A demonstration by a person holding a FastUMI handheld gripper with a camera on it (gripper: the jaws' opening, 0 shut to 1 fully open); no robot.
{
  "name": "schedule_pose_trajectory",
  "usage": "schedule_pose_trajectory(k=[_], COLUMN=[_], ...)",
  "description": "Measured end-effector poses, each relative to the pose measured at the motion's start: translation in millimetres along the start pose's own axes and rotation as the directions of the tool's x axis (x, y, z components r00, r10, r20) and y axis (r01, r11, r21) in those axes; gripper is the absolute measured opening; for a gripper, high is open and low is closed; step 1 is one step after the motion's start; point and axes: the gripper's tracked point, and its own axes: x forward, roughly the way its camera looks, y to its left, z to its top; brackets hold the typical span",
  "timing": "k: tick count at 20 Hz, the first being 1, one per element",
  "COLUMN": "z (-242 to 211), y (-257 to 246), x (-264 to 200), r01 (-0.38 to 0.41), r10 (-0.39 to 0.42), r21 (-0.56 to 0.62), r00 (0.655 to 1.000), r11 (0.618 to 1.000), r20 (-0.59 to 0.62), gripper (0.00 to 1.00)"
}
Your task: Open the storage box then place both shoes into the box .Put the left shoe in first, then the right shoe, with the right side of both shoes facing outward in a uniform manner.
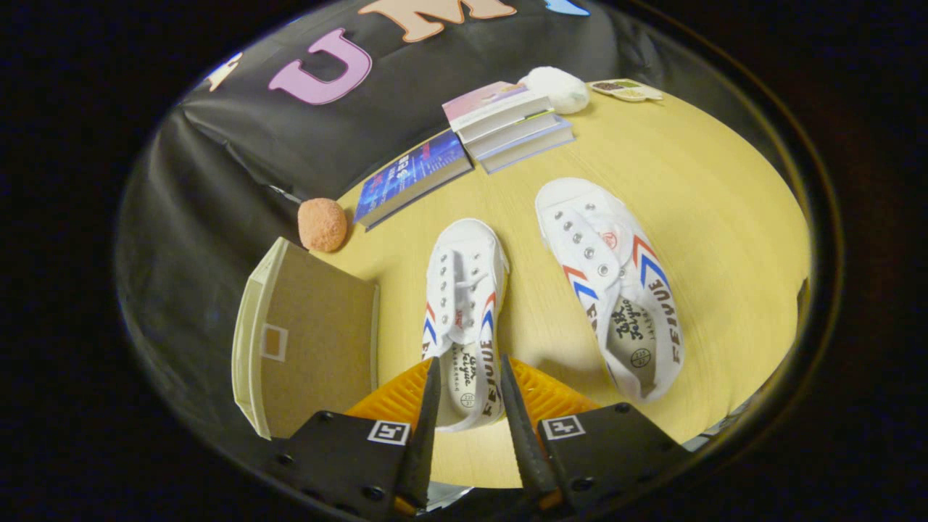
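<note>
Gripper (467, 395) is spread, its fingers (428, 413) flanking the heel of the nearer white shoe (464, 304). Whether they press its sides I cannot tell. That shoe lies on the yellow bench (710, 203), toe pointing away from the gripper, heel sitting between the fingertips. Second white shoe (605, 275) lies to the right of the fingers, apart from the first, toe also pointing away and angled slightly left. Storage box (308, 341) sits left of the left finger, just beside the nearer shoe, its brown lid face showing; whether it is open I cannot tell. Beyond the box, an orange ball (322, 225) at the bench edge. Further ahead, a blue book (413, 181) lying flat, then a stack of books (511, 123), with a white fluffy thing (558, 88) behind it.
</note>
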Motion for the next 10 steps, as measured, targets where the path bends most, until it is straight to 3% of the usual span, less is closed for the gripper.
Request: schedule_pose_trajectory(k=[10], z=[0.3], y=[-10.1], x=[57.1], r01=[0.099], r10=[-0.099], r21=[-0.008], r00=[0.994], r11=[0.995], r20=[-0.046], gripper=[0.52])
